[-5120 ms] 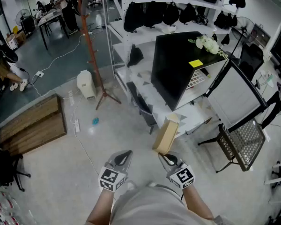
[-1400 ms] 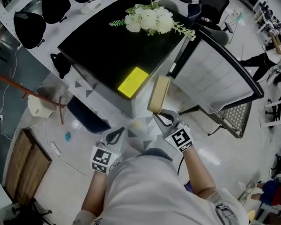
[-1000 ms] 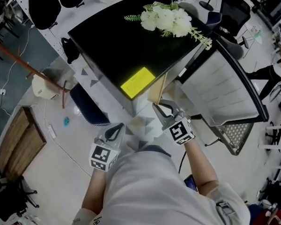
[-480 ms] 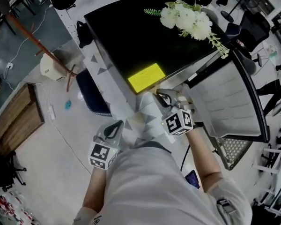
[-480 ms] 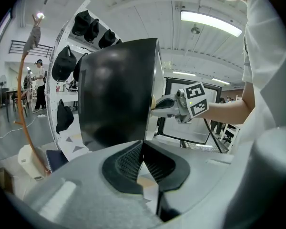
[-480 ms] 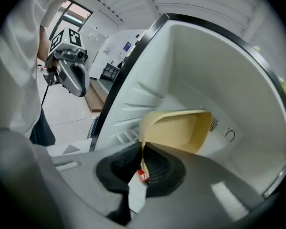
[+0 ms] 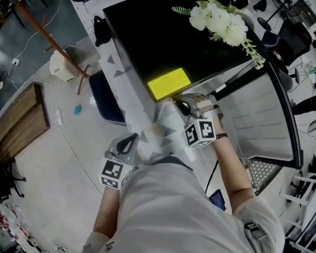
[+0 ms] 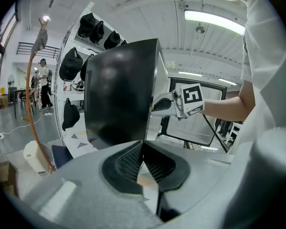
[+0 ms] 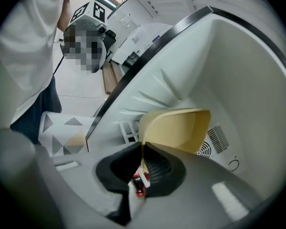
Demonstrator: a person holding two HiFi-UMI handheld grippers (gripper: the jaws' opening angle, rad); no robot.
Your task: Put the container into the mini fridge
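Container (image 9: 177,129) is clamped between jaws of right gripper (image 9: 142,152); left gripper (image 8: 142,149) jaws closed, empty.

Your pale short-sleeved T-shirt (image 7: 168,210), arms bare below the sleeves, your left gripper (image 7: 134,137) and right gripper (image 7: 177,102) grey-bodied with black ribbed jaw pads, a white cube (image 7: 115,174) printed with black square markers on each.

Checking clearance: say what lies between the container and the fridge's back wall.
Nothing, by the right gripper view: the container, held by the right gripper, hangs before the fridge's bare back wall and vent.
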